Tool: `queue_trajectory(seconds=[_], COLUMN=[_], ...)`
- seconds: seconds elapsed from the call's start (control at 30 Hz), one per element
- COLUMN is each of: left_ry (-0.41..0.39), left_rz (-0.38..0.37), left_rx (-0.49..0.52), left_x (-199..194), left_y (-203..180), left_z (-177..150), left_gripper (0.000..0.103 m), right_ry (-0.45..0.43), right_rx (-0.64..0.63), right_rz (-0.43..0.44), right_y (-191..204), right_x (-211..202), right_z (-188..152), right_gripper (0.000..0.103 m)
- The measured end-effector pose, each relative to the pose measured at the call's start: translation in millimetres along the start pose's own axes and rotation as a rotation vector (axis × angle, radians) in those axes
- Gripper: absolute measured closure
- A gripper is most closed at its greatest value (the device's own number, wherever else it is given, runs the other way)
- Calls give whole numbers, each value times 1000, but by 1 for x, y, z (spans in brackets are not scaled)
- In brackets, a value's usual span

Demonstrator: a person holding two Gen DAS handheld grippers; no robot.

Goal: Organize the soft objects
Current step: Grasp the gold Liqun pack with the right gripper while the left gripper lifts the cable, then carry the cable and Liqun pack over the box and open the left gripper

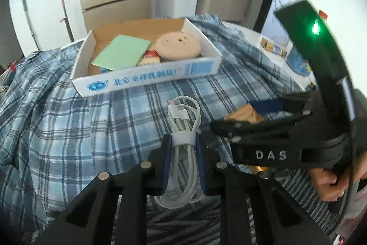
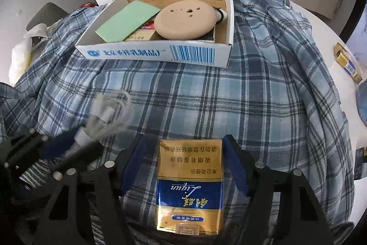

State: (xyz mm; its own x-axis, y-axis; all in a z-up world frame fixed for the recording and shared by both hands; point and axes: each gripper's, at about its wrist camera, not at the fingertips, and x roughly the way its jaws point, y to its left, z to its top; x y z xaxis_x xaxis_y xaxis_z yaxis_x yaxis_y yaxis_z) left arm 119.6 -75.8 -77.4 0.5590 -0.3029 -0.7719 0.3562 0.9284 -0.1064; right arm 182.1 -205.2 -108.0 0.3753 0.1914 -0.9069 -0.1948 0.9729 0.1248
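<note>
Cable (image 1: 183, 141) bundle pinched in my left gripper (image 1: 182, 154), pads on the white strap, loop end cut off behind the frame. Same cable is a blur in the right view (image 2: 110, 116).

Pack (image 2: 190, 185), gold and blue, lies flat between my right gripper's (image 2: 183, 153) spread fingers; right pad looks just beside its edge, left pad clear of it, contact hard to call. Its near end is cut off.

Both sit on the plaid cloth (image 1: 91, 121). Box (image 1: 146, 77) farther back holds a green card (image 1: 121, 52) and a tan disc (image 1: 180, 44); items beneath are mostly hidden.
</note>
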Motion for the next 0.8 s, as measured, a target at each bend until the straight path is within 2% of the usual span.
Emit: queue_trajectory(seconds=[0.07, 0.2, 0.27, 0.37, 0.6, 0.7, 0.8], left_ry=[-29, -107, -168, -259, -444, -507, -535], left_rz=[-1, -7, -5, 11, 17, 29, 45], left_rx=[-6, -17, -18, -7, 3, 16, 36], left_x=[-5, -17, -26, -39, -65, -76, -82], left_y=[2, 4, 4, 0, 0, -2, -5], left_z=[1, 3, 3, 2, -1, -3, -4], left_gripper=[81, 81, 81, 81, 81, 81, 81], right_ry=[4, -49, -83, -175, -478, -571, -611], right_rx=[-13, -61, -68, -72, -121, -154, -162], right_rz=[-15, -21, 7, 39, 78, 61, 43], right_y=[1, 9, 11, 11, 18, 26, 31], right_x=[2, -5, -11, -25, -71, -86, -93], right_z=[0, 1, 1, 2, -5, -11, -13], right_gripper=[50, 51, 51, 51, 51, 51, 51])
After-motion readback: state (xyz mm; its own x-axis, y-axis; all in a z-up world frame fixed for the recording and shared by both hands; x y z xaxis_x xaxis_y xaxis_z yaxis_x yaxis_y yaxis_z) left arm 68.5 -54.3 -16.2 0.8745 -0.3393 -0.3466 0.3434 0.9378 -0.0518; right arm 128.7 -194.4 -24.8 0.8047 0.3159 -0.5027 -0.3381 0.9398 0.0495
